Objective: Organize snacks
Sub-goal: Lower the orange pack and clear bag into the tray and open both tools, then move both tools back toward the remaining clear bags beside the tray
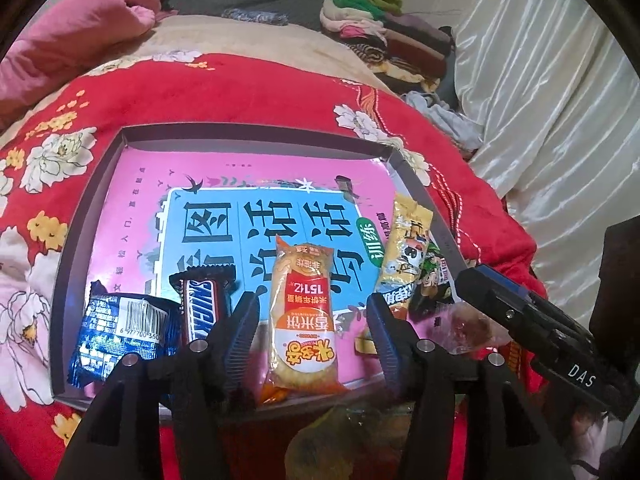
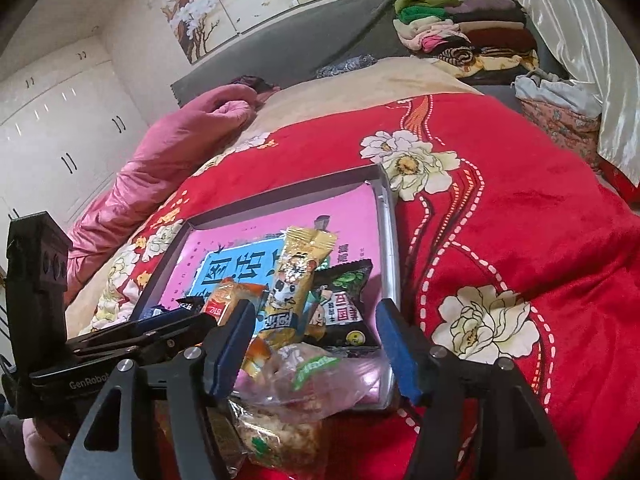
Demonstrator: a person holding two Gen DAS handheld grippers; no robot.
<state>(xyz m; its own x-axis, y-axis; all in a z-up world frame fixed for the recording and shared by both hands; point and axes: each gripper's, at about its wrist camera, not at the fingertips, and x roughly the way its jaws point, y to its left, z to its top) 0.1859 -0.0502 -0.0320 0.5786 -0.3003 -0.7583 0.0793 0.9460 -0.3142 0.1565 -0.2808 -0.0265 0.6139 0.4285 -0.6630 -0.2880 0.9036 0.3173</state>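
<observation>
Left gripper (image 1: 312, 324) is spread wide around the orange rice cracker pack (image 1: 302, 312) lying in the tray (image 1: 256, 134). Right gripper (image 2: 316, 340) also gapes, empty, over the clear bag (image 2: 304, 380). I'd pinch the cracker mid-body — gently, it's crushable.

"SNICKERS" on bar (image 1: 202, 308); "DAS" on right gripper (image 1: 582, 370).

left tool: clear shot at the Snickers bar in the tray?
Probably yes. The left tool is open, straddling the orange-and-white rice cracker pack. The brown Snickers bar lies uncovered just beyond its left finger, beside the crinkled blue foil packet. A short leftward shift should do.
</observation>
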